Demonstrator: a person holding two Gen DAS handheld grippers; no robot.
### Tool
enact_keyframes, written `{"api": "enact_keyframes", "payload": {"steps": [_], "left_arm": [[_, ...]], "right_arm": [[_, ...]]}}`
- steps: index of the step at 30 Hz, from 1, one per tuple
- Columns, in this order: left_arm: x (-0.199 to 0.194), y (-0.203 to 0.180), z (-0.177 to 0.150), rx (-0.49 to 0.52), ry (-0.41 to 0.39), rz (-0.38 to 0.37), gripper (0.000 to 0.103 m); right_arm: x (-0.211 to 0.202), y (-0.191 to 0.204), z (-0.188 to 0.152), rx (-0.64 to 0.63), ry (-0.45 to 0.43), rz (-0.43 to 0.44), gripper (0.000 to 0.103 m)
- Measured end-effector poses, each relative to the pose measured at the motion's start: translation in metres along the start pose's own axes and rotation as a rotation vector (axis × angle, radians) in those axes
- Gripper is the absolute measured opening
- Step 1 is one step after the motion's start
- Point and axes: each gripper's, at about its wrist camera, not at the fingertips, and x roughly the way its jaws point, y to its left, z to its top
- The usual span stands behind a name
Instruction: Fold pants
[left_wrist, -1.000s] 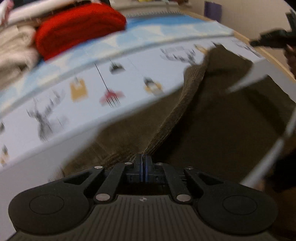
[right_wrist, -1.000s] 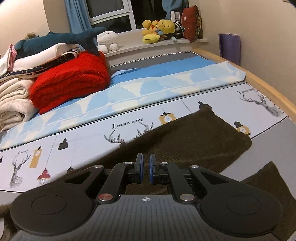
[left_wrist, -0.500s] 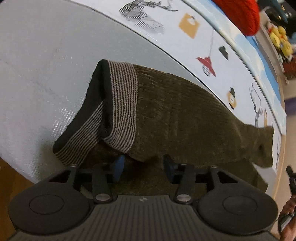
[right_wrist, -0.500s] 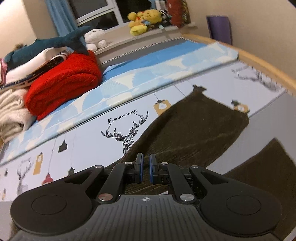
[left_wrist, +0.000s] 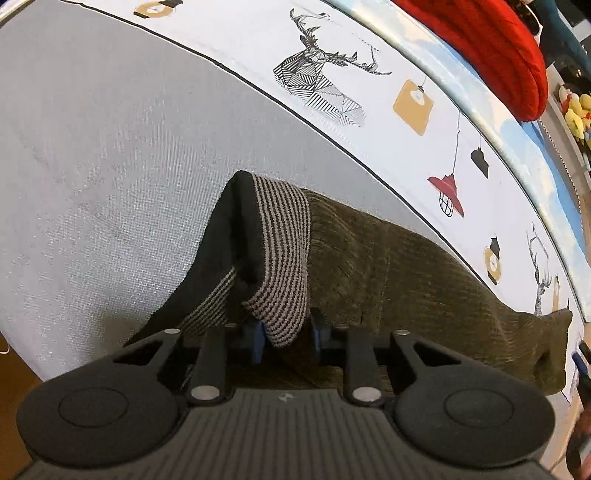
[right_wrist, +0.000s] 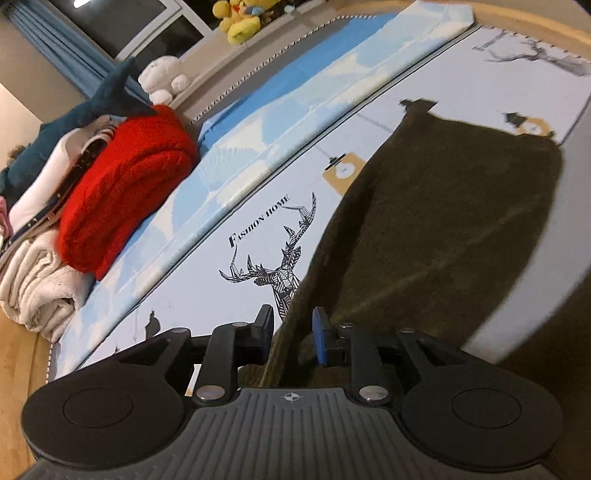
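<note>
My left gripper (left_wrist: 286, 341) stands with jaws parted; the striped waistband (left_wrist: 284, 258) of the pants (left_wrist: 406, 280) hangs down between the blue pads (left_wrist: 256, 341), cloth touching or nearly touching the left pad; I cannot tell whether either pad presses it; the band's black inner face is folded outward beside the stripes. The pants, olive-brown corduroy, lie across the grey part of the bedsheet (left_wrist: 110, 166) and run away to the right toward the printed strip; the far hem sits near the deer print (left_wrist: 321, 85).

My right gripper (right_wrist: 293, 338) is also parted, jaws moderately wide; an edge of the pants (right_wrist: 443, 229) rises between the pads (right_wrist: 319, 339), loose, not pinched as far as I can see; the rest of that leg spreads flat ahead, its far end reaching the lantern prints. Red folded blanket (right_wrist: 125, 192) sits on the blue band at left, stacked against white bedding (right_wrist: 37, 288); plush toys (right_wrist: 238, 20) on the sill beyond.
</note>
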Motion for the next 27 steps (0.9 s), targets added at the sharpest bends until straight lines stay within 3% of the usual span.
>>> {"api": "enact_keyframes", "payload": {"steps": [9,11,12,13,17,21,27], "left_arm": [[-0.004,0.002,0.001,-0.004,0.007,-0.026,0.026],[-0.006,0.003,0.002,0.002,0.010,-0.038,0.026],[-0.007,0.004,0.002,0.011,0.012,-0.045,0.025],[-0.009,0.004,0.002,0.015,0.012,-0.050,0.025],[-0.022,0.007,0.002,0.029,-0.005,-0.086,0.023],[-0.046,0.013,0.002,0.058,-0.061,-0.145,0.021],[-0.074,0.029,-0.008,0.121,-0.120,-0.170,0.020]], "right_arm": [[0.077,-0.001,0.000,0.062,0.055,-0.090,0.027],[0.082,0.000,-0.003,0.067,0.059,-0.077,0.017],[0.081,0.002,-0.003,0.053,0.053,-0.080,0.004],[0.076,0.006,-0.003,0.028,0.038,-0.091,0.004],[0.035,0.008,0.006,0.048,-0.022,-0.059,0.003],[-0.038,0.013,0.005,-0.041,-0.075,-0.053,0.003],[-0.141,-0.015,-0.051,-0.126,-0.044,-0.087,0.003]]}}
